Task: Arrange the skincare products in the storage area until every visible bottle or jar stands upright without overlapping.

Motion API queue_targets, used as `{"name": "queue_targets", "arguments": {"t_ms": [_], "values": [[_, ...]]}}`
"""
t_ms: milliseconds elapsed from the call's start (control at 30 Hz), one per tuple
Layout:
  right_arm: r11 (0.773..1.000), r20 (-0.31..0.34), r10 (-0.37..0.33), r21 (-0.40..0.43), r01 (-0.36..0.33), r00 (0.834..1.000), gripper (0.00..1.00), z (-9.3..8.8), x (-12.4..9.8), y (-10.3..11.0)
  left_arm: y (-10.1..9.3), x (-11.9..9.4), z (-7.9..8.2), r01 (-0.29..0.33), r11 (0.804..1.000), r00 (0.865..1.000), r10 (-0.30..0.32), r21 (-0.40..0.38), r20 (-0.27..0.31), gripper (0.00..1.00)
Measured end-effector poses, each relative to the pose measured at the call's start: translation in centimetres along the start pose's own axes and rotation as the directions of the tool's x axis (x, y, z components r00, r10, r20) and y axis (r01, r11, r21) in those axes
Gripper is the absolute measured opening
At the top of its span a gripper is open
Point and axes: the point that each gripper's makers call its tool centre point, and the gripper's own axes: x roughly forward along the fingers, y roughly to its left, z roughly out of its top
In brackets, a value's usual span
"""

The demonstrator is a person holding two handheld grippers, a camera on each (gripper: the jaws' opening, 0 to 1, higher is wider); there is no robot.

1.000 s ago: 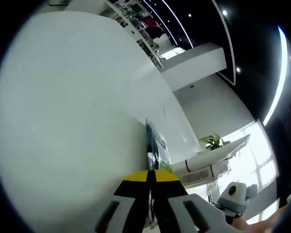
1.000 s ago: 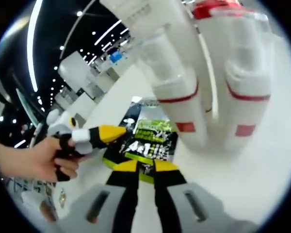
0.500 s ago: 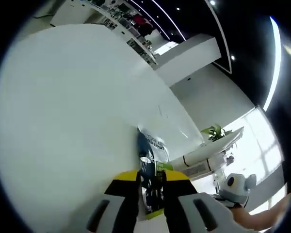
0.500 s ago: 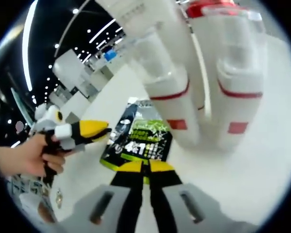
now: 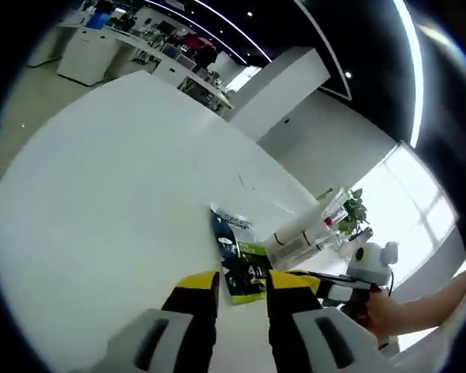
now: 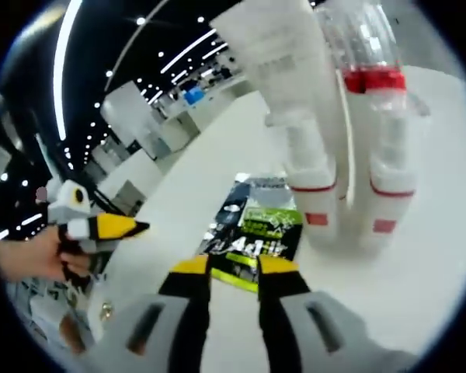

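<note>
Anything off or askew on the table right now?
Yes: the dark sachet with green print lies flat on the white table instead of standing, beside the upright white bottles. Both the left claw and right claw are open, holding nothing.

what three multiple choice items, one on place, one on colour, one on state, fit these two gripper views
1. Where does the dark sachet lie?
A. flat on the white table
B. on top of the bottles
C. in a person's hand

2. What colour are the bands on the two white bottles?
A. blue
B. red
C. green

3. How do the jaws of the right gripper stand?
A. shut on the sachet
B. shut on a bottle
C. apart, holding nothing

Answers:
1. A, it lies flat on the table ahead of both grippers.
2. B, red bands circle both bottles.
3. C, a gap shows between the yellow tips, and the sachet lies beyond them.
</note>
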Motion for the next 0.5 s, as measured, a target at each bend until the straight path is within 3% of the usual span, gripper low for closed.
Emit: {"name": "queue_targets", "arguments": {"t_ms": [333, 500], "values": [[0.997, 0.046, 0.07, 0.009, -0.07, 0.997, 0.3, -0.1, -3.7, 2.4, -0.1, -5.6, -1.6, -0.07, 0.996, 0.997, 0.067, 0.053, 0.05, 0.32], [0.995, 0.051, 0.095, 0.018, -0.096, 0.994, 0.32, -1.8, -5.9, 3.0, 1.0, -8.9, -2.8, -0.135, 0.988, 0.99, 0.131, 0.078, 0.057, 0.38]]}}
